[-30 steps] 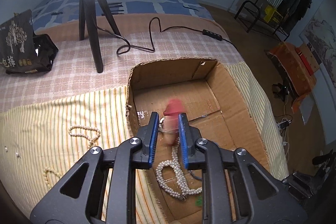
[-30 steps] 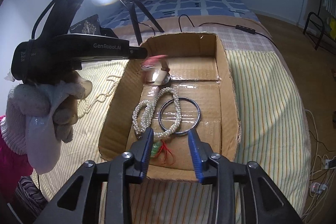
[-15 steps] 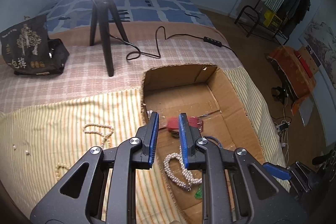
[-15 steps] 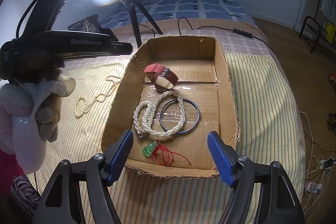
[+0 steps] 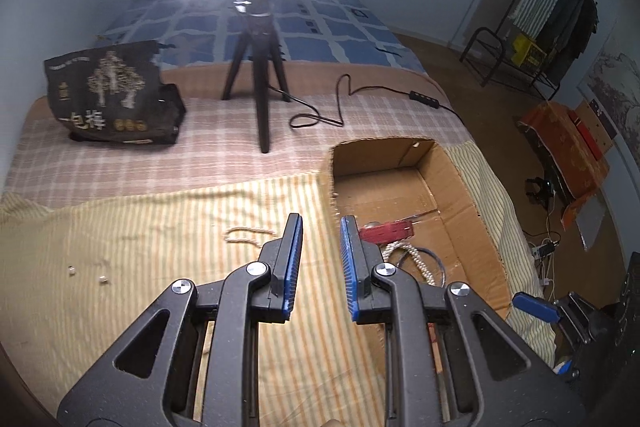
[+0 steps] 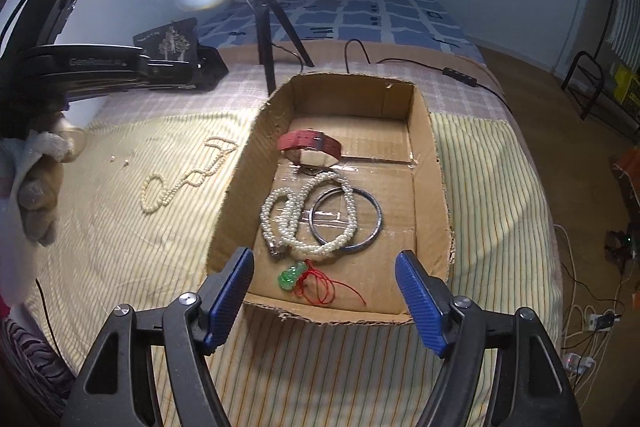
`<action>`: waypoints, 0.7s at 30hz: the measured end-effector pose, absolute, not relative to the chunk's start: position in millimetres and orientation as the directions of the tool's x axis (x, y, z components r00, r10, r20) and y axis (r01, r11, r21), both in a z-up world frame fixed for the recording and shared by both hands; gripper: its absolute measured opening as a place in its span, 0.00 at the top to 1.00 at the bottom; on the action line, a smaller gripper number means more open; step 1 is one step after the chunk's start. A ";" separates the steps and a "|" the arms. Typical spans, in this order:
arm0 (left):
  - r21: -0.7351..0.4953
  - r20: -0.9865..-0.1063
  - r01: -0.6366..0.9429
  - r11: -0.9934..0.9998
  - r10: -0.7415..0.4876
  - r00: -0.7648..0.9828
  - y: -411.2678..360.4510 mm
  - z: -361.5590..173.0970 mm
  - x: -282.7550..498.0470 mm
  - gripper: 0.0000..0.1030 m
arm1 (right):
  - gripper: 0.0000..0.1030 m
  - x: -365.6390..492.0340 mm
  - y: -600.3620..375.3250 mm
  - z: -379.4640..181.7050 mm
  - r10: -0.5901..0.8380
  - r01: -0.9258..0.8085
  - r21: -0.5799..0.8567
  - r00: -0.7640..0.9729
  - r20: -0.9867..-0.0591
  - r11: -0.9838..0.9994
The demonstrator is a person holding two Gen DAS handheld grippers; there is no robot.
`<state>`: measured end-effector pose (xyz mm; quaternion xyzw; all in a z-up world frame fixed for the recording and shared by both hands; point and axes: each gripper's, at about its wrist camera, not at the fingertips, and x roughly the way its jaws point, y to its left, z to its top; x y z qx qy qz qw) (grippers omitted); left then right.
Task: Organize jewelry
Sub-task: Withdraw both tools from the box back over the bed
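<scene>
A cardboard box [image 6: 436, 187] [image 5: 468, 195] lies on the striped cloth. In it are a red watch [image 6: 310, 143] [image 5: 386, 230], a white pearl necklace [image 6: 308, 211], a dark bangle [image 6: 374, 223] and a green pendant on red cord [image 6: 291, 277]. A thinner pearl strand [image 6: 184, 179] [image 5: 248, 235] lies on the cloth left of the box. My left gripper [image 5: 321, 219] hovers over the cloth beside the box's left wall, its jaws nearly together and empty. Over the box's near edge my right gripper [image 6: 324, 255] stands wide open with nothing in it.
A ring light on a black tripod [image 5: 262, 75] stands behind the box, its cable [image 5: 340, 107] trailing right. A black bag [image 5: 112, 99] sits at the back left. Loose beads [image 5: 86, 275] dot the cloth. The bed drops off to the floor on the right.
The red watch, at my left gripper's tips a second ago, now lies in the box. The left gripper drew up and left over the cloth. The right jaws spread wide.
</scene>
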<state>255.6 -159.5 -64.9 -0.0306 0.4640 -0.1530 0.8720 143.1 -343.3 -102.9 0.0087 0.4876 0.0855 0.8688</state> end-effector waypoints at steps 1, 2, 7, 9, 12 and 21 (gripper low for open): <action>-0.196 -0.799 0.235 0.952 -0.294 0.524 -155.9 -63.4 254.8 0.84 | 0.26 142.8 -342.4 -101.9 0.153 -0.138 0.095 0.511 -0.846 0.986; -0.196 -0.799 0.233 0.953 -0.293 0.526 -148.9 -60.5 252.7 0.84 | 0.25 142.7 -341.5 -100.7 0.147 -0.136 0.089 0.514 -0.845 0.987; -0.170 -0.793 0.223 0.960 -0.268 0.548 -120.0 -48.2 244.1 0.79 | 0.25 140.3 -333.6 -91.4 0.144 -0.142 0.079 0.541 -0.828 0.987; -0.168 -0.792 0.209 0.963 -0.258 0.554 -104.1 -43.5 240.7 0.78 | 0.25 139.7 -329.3 -88.1 0.151 -0.148 0.082 0.550 -0.821 0.986; -0.157 -0.788 0.177 0.972 -0.231 0.571 -75.0 -37.6 234.7 0.68 | 0.25 138.9 -319.2 -84.1 0.171 -0.172 0.088 0.557 -0.813 0.981; -0.133 -0.794 0.081 0.988 -0.155 0.588 8.9 -43.4 215.9 0.66 | 0.21 140.6 -273.0 -78.5 0.220 -0.251 0.085 0.584 -0.781 0.964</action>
